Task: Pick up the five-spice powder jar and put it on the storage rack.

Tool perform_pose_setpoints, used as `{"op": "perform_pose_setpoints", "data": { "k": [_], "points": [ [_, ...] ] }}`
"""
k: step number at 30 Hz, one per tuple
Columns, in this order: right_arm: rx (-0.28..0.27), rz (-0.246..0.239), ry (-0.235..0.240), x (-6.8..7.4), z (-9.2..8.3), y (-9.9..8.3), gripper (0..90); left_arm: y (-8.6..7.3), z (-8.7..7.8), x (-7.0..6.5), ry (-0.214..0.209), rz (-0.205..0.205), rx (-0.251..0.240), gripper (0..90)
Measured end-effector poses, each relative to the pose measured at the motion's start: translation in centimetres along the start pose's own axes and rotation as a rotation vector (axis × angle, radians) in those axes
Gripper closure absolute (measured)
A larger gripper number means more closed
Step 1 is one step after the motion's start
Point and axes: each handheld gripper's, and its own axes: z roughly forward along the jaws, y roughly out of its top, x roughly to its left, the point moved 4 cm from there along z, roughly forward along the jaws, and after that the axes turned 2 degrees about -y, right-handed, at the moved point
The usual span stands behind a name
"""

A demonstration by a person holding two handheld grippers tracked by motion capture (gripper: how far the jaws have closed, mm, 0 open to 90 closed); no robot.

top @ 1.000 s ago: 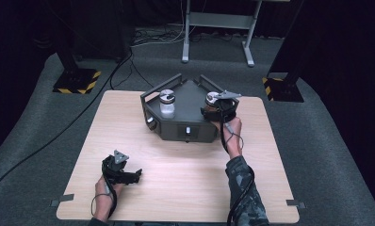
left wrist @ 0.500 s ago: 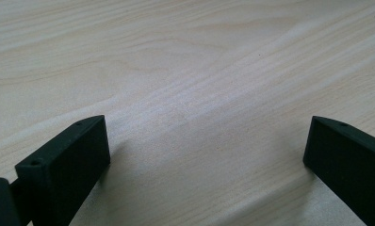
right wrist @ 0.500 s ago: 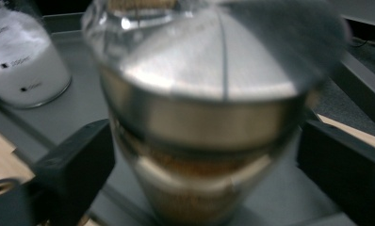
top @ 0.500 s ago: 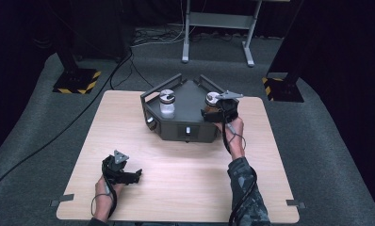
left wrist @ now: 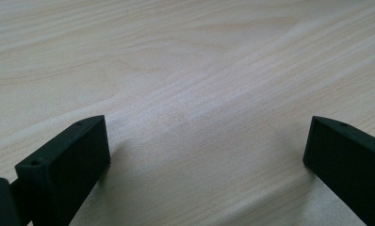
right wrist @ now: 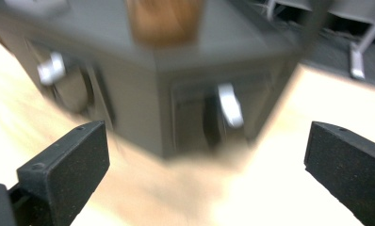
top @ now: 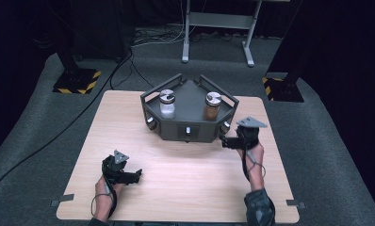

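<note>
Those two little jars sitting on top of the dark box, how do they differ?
The left jar holds something white, while the right jar holds something brown. The left jar stands near the left rail of the dark box; the right jar stands toward its right side, nearer the right gripper. Both stand upright, look about the same size, and wear round silvery lids.

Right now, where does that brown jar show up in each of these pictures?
High view: the brown jar stands on the right side of the dark stand, at the table's far middle.
Left gripper view: not in it.
Right gripper view: a blurred brown shape at the top edge.
Shared landmark: the dark stand.
</note>
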Motion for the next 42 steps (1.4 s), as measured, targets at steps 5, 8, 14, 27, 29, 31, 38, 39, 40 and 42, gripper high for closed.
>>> {"op": "perform_pose_setpoints", "data": {
  "k": [5, 8, 14, 27, 29, 31, 38, 39, 40, 42],
  "points": [
    [0.094, 0.096, -0.034, 0.3, -2.1, -7.5, 0.0, 0.0, 0.0, 0.0, -0.001, 0.001, 0.000, 0.6],
    [0.126, 0.127, -0.060, 0.8, -2.9, -10.2, 0.0, 0.0, 0.0, 0.0, -0.001, 0.001, 0.000, 0.6],
    [0.103, 0.154, -0.076, 1.0, -3.8, -11.7, 0.0, 0.0, 0.1, 0.0, -0.005, 0.003, -0.002, 0.5],
    [0.102, 0.111, -0.111, 1.9, -3.8, -11.7, 0.4, 0.0, 0.1, -0.1, -0.001, 0.000, -0.002, 0.5],
    [0.107, 0.113, -0.113, 2.0, -3.8, -11.6, 0.5, 0.0, 0.1, -0.1, -0.001, 0.000, -0.002, 0.5],
    [0.109, 0.115, -0.114, 1.9, -3.8, -11.6, 0.5, 0.0, 0.1, -0.1, -0.001, 0.000, -0.002, 0.5],
    [0.112, 0.110, -0.120, 2.1, -3.7, -11.5, 0.8, 0.0, 0.1, -0.1, -0.001, 0.001, -0.003, 0.5],
    [0.113, 0.111, -0.121, 2.1, -3.7, -11.5, 0.9, 0.0, 0.1, -0.1, -0.001, 0.002, -0.002, 0.5],
    [0.114, 0.111, -0.122, 2.1, -3.7, -11.5, 0.9, 0.0, 0.1, -0.1, -0.001, 0.002, -0.002, 0.6],
    [0.115, 0.110, -0.125, 2.1, -3.7, -11.5, 0.9, 0.0, 0.1, -0.1, -0.002, 0.003, -0.001, 0.6]
  ]
}}
